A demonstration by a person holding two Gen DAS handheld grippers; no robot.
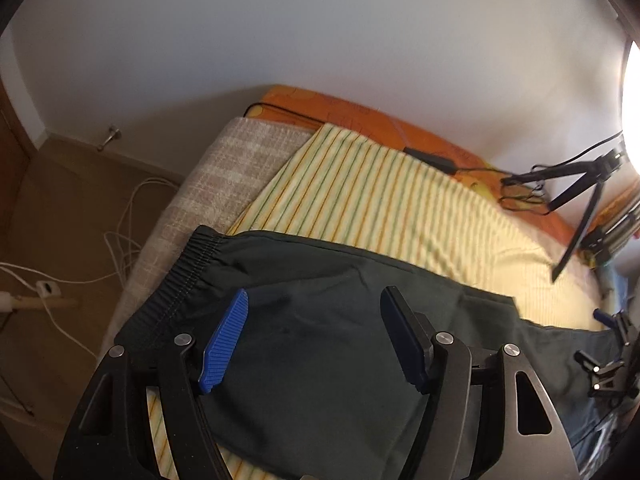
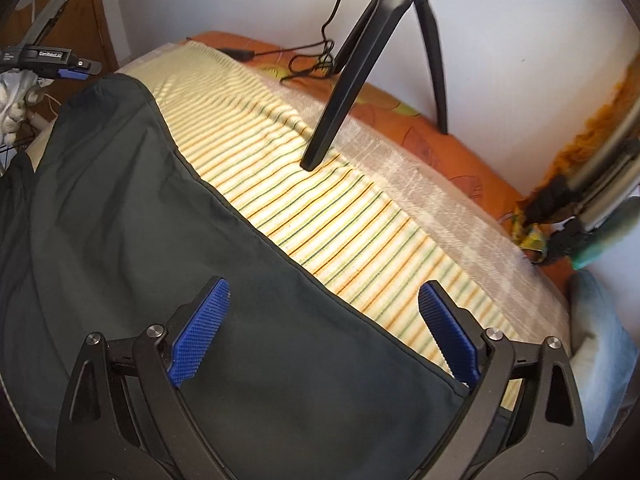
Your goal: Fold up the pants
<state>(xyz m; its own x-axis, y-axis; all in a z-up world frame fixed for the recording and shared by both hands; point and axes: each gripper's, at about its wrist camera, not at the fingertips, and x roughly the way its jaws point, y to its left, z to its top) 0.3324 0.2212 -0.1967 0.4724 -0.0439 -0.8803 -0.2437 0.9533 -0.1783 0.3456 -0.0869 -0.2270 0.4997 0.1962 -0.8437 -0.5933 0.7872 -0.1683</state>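
Left wrist view: the left gripper (image 1: 314, 338) is spread wide, holding nothing, just above the dark pants (image 1: 320, 320) near the stretchy waistband (image 1: 188, 276). Go low & pinch only the top cloth, not the striped sheet (image 1: 380, 200). Right wrist view: the right gripper (image 2: 322, 330) is spread too, over the pants' far edge (image 2: 320, 280). Grab right at that edge, both sides together, I think.
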